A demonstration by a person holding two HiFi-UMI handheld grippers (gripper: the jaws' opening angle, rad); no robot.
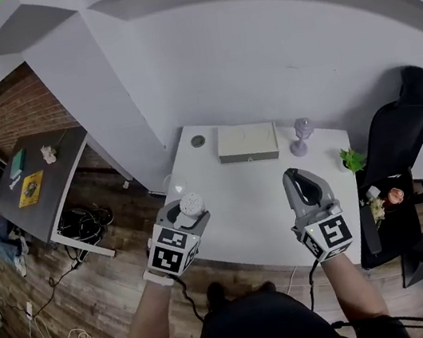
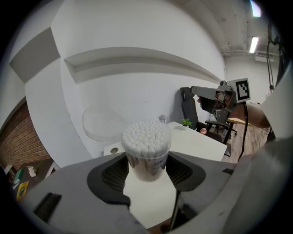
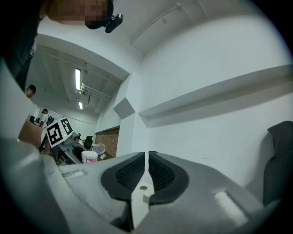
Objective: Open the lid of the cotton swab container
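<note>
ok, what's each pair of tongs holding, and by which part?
Left tongs grip the cotton swab container by the sides of its body. Right tongs: shut, nothing between them.

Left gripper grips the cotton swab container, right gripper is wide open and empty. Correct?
Not quite. The right gripper is empty, but its jaws are closed together, as the right gripper view shows. The left gripper does grip the cotton swab container.

Looking down on a white table (image 1: 250, 206) bearing a flat pale box (image 1: 247, 143), a lilac ornament (image 1: 301, 137) just beside it. Taking in a black office chair (image 1: 403, 130) at right, a dark desk (image 1: 55, 201) carrying a yellow book (image 1: 31, 188) at left.
</note>
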